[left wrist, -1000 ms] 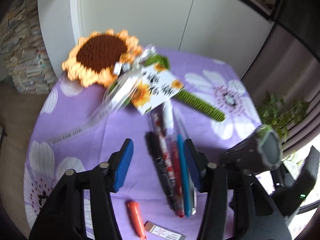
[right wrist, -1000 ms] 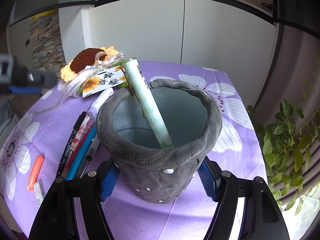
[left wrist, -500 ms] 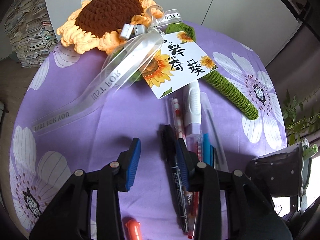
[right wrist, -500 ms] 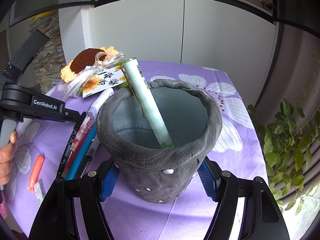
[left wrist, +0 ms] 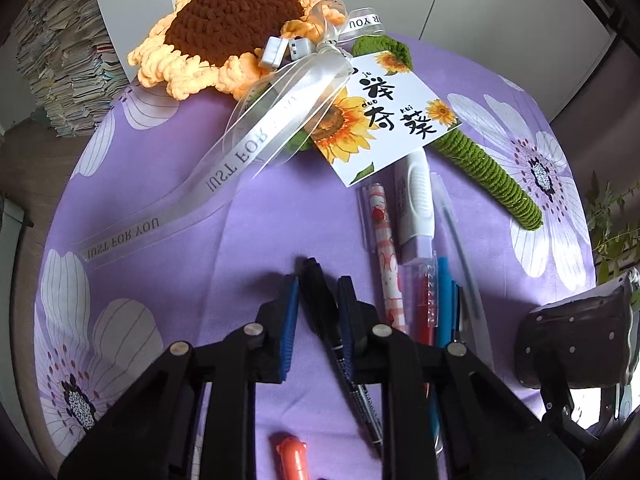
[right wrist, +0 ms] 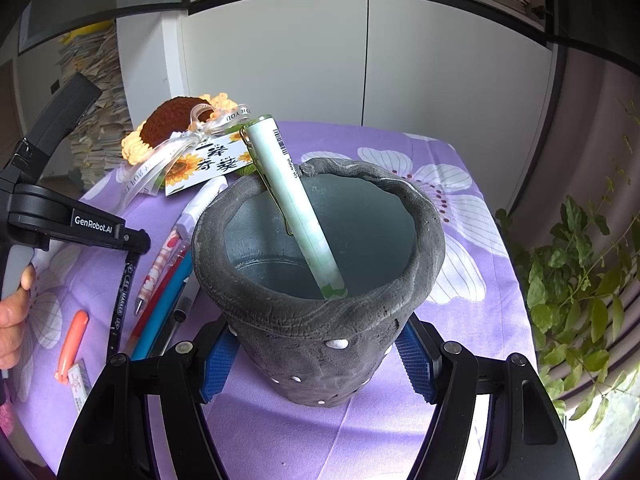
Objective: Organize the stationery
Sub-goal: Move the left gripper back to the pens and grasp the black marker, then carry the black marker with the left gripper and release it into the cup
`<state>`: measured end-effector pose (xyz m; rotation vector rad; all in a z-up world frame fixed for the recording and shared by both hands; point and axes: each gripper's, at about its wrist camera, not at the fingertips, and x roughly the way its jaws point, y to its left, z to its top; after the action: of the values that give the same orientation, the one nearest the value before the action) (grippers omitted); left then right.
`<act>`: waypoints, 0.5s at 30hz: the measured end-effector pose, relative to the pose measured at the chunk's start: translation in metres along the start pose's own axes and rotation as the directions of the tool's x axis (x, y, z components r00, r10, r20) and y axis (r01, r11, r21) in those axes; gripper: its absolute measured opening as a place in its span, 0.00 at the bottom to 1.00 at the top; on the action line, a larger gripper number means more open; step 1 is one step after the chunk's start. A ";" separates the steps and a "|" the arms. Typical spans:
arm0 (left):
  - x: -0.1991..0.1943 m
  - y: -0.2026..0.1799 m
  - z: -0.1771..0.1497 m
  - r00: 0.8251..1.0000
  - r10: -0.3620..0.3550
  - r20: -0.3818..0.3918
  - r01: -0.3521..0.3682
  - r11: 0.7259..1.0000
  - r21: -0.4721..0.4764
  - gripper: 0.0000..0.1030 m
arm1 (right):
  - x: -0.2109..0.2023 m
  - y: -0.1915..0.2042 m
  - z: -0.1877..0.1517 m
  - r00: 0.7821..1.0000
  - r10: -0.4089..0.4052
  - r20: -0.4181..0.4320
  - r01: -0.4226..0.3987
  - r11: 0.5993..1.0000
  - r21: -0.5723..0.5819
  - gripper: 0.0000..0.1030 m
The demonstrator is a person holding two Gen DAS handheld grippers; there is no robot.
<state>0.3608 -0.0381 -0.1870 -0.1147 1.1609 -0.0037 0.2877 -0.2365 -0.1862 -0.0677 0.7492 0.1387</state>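
Note:
My left gripper [left wrist: 318, 292] has its blue pads closed around the cap end of a black marker [left wrist: 320, 300] that lies on the purple cloth; the marker also shows in the right wrist view [right wrist: 122, 296]. Beside it lie a pink patterned pen [left wrist: 384, 240], a white-and-lilac correction tape pen [left wrist: 414, 204], a red pen [left wrist: 426, 304], a blue pen [left wrist: 444, 312] and a clear pen [left wrist: 456, 232]. My right gripper [right wrist: 316, 350] is shut on a dark grey pen pot [right wrist: 320, 320], which holds a pale green pen [right wrist: 292, 204].
A crochet sunflower [left wrist: 236, 24] with ribbon and a card [left wrist: 384, 116] lies at the back of the table. An orange pen [left wrist: 292, 456] and a small eraser [right wrist: 78, 380] lie near the front edge. A plant [right wrist: 580, 280] stands to the right.
My left gripper moved down and forward over the pens, then narrowed its jaws onto the black marker's cap end. The right gripper and pot stayed still.

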 end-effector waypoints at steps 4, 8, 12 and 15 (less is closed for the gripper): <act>0.001 -0.004 0.000 1.000 -0.010 0.002 0.010 1.000 0.003 0.12 | 0.000 0.000 0.000 1.000 0.000 0.000 0.000 1.000 0.000 0.70; -0.006 -0.006 0.000 0.999 -0.038 0.017 0.038 0.999 0.004 0.12 | 0.000 0.000 0.000 1.000 0.001 0.000 -0.001 1.000 0.000 0.71; -0.027 -0.008 -0.002 0.995 -0.073 0.062 0.072 0.997 0.015 0.12 | 0.000 -0.001 0.000 1.000 0.001 0.000 -0.001 1.000 0.001 0.71; -0.047 -0.010 -0.004 0.988 -0.114 0.105 0.111 0.993 0.027 0.12 | 0.000 -0.001 0.000 1.000 0.001 0.000 -0.001 1.000 0.001 0.71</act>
<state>0.3383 -0.0451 -0.1445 -0.1597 1.0464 -0.1086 0.2879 -0.2370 -0.1865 -0.0664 0.7496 0.1395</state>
